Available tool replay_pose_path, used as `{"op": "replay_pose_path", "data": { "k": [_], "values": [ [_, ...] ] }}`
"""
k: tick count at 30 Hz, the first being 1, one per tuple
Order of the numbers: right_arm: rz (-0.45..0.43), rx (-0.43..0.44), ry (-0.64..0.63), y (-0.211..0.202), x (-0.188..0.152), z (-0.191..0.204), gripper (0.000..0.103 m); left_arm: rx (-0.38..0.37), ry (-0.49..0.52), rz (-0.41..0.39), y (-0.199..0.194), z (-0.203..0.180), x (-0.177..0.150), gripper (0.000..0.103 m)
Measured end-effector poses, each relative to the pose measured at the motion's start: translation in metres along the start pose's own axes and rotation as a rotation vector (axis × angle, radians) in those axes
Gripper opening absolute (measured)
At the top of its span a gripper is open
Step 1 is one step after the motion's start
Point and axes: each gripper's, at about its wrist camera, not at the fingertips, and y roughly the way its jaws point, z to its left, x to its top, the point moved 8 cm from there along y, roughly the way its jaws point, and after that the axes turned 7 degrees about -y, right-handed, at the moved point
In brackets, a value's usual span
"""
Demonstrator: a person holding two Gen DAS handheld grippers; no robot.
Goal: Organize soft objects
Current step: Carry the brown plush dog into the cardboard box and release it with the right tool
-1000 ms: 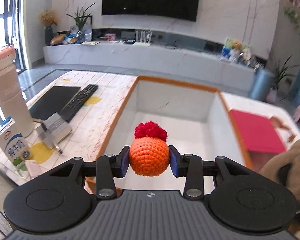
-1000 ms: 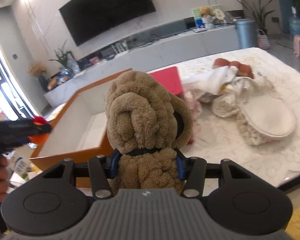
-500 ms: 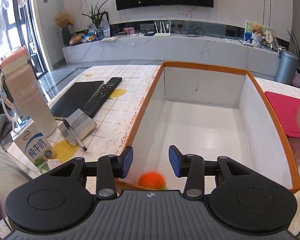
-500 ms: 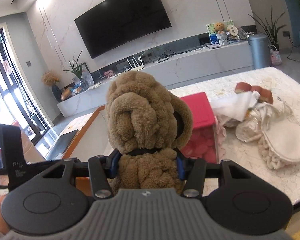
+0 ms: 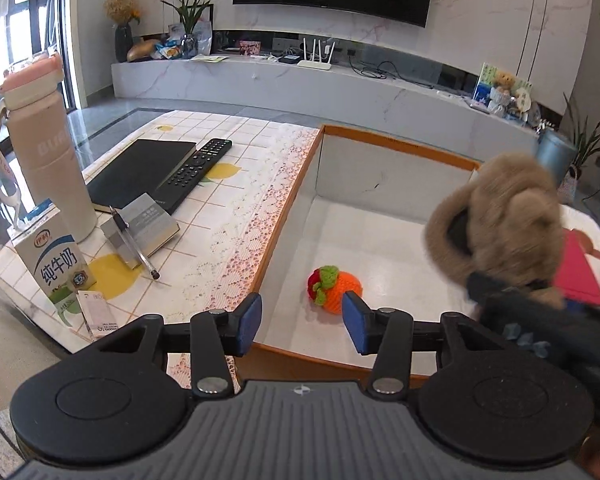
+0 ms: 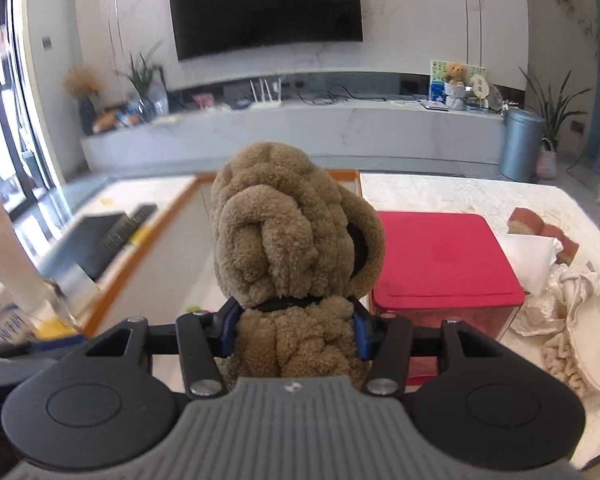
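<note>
The crocheted orange ball (image 5: pixel 336 291), a second ago clamped in the left gripper (image 5: pixel 302 326), now lies on the white floor of the open box (image 5: pixel 288 208), low in the left wrist frame, near the box's front left corner. The left jaws have just been opening and stand released with nothing between them. That is one soft thing put away.

The right gripper (image 6: pixel 296 330) has swung over from the right, its jaws clenched on the brown plush toy (image 6: pixel 296 232), which now hangs at the box's right edge in the left wrist view. I'd judge it goes in next.

Counting: one ball in the box, one plush toy in the air, one red-lidded container (image 6: pixel 440 256) right of centre, and at the right frame edge a heap of pale fabric pieces (image 6: pixel 580 320) I cannot count apart.
</note>
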Motion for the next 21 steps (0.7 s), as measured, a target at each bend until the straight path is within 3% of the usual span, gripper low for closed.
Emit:
{"op": "replay_pose_path", "data": {
  "k": [6,9,10,12,17,21],
  "values": [
    [0.045,0.018,0.048,0.015,-0.007,0.006,0.054,-0.041,-0.065,0.029,0.003,0.010,0.002,0.050],
    [0.072,0.077,0.115,0.025,-0.006,0.005,0.054,-0.068,-0.102,0.027,-0.005,0.017,0.005,0.050],
    [0.077,0.092,0.127,0.027,-0.006,0.007,0.054,-0.080,-0.116,0.018,-0.009,0.020,0.007,0.051],
    [0.084,0.104,0.115,0.032,-0.004,0.019,0.055,-0.059,-0.130,-0.015,-0.018,0.029,0.014,0.075],
    [0.109,0.170,0.129,0.043,-0.007,0.041,0.055,0.050,-0.140,-0.118,-0.037,0.055,0.027,0.083],
    [0.139,0.164,0.136,0.052,-0.013,0.056,0.056,0.084,-0.204,-0.100,-0.027,0.071,0.029,0.084]
  ]
}}
